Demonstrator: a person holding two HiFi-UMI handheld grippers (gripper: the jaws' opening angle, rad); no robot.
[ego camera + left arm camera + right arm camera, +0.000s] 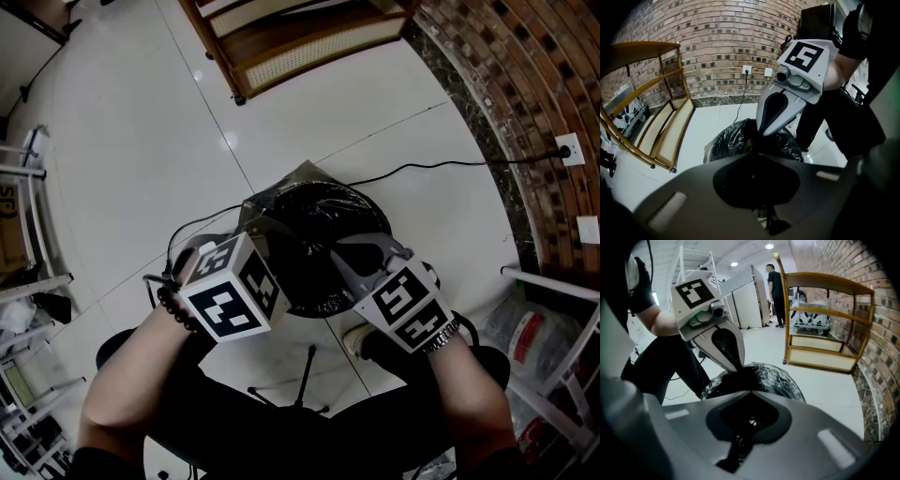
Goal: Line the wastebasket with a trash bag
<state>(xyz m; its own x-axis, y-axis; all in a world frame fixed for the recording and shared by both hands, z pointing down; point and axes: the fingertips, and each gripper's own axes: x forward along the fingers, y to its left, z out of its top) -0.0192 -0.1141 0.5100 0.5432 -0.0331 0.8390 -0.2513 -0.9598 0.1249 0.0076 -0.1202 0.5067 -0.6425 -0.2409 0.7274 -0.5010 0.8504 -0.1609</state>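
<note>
Over the near rim of the round wastebasket (317, 309), left claw (279, 251) and right claw (343, 261) each clamp the crinkled black plastic trash bag (323, 199).

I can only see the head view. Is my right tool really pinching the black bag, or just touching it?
Observer: Pinching. In the right gripper view the right tool is shut, with crinkly trash bag film caught between its jaws.
Operator: Is the other one shut too?
Observer: Yes, the left gripper view shows the left tool with jaws together.
Operator: Is anybody else around?
Observer: A person stands far off beside a white cabinet.
</note>
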